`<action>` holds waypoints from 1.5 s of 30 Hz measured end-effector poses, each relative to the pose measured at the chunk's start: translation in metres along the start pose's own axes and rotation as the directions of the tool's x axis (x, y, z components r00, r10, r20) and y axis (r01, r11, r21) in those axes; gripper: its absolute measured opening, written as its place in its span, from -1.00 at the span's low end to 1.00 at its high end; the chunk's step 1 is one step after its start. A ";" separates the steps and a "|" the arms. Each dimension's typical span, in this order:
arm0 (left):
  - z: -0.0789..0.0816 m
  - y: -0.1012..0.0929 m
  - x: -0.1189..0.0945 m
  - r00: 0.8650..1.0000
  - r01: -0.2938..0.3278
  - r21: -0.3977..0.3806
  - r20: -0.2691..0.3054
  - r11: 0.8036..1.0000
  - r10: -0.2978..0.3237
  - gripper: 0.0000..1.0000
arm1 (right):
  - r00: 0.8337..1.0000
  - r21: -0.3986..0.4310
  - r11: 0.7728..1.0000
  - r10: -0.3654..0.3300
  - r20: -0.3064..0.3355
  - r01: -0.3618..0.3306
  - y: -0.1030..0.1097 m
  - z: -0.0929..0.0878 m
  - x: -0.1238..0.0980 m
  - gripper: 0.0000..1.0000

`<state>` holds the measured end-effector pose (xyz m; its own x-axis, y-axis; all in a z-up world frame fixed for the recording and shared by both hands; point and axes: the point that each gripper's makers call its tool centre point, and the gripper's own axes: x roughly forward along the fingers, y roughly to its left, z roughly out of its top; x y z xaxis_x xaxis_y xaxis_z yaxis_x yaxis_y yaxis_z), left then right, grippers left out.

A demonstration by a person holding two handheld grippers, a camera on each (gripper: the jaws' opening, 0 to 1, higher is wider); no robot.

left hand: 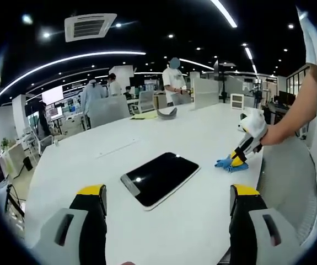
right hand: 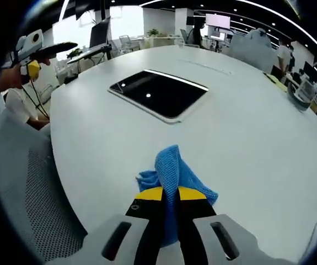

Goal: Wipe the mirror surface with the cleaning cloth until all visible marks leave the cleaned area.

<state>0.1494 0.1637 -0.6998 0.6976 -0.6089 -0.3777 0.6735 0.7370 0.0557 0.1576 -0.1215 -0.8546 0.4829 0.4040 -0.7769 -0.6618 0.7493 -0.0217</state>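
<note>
A flat rectangular mirror [left hand: 159, 178] with a white rim lies on the white table [left hand: 147, 138], reflecting the dark ceiling. My left gripper [left hand: 168, 194] is open above the table just short of the mirror's near corner, its yellow-tipped jaws wide apart. To the right, my right gripper [left hand: 240, 156] pinches the blue cleaning cloth [left hand: 230, 164] on the table. In the right gripper view the mirror [right hand: 159, 93] lies farther ahead, and my right gripper [right hand: 170, 194] is shut on the blue cloth [right hand: 172, 168], which bunches up between the jaws. The left gripper [right hand: 32, 66] shows at the far left.
A grey mesh chair [right hand: 31, 187] stands at the table's edge. At the far end of the table lie a grey object [left hand: 166, 113] and yellow papers [left hand: 143, 116]. People stand beyond the table among desks and chairs. A person's arm [left hand: 296, 113] reaches in from the right.
</note>
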 end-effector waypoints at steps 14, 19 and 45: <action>0.000 0.000 -0.002 1.000 0.000 -0.001 0.008 1.000 0.000 0.86 | 1.000 -0.036 0.999 -0.017 0.015 0.018 -0.001 -0.001 0.000 -0.87; -0.002 0.003 -0.003 1.000 -0.007 -0.005 0.005 1.000 0.007 0.86 | 0.999 -0.007 1.000 -0.003 0.036 0.004 0.000 -0.001 -0.001 -0.72; -0.002 0.002 -0.003 1.000 -0.008 -0.007 0.004 1.000 0.008 0.87 | 0.996 -0.013 1.000 0.002 0.092 0.000 0.006 0.007 -0.005 0.17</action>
<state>0.1483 0.1670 -0.7002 0.7036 -0.6044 -0.3738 0.6666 0.7436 0.0524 0.1551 -0.1152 -0.8466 0.5326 0.4519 -0.7156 -0.6697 0.7420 -0.0298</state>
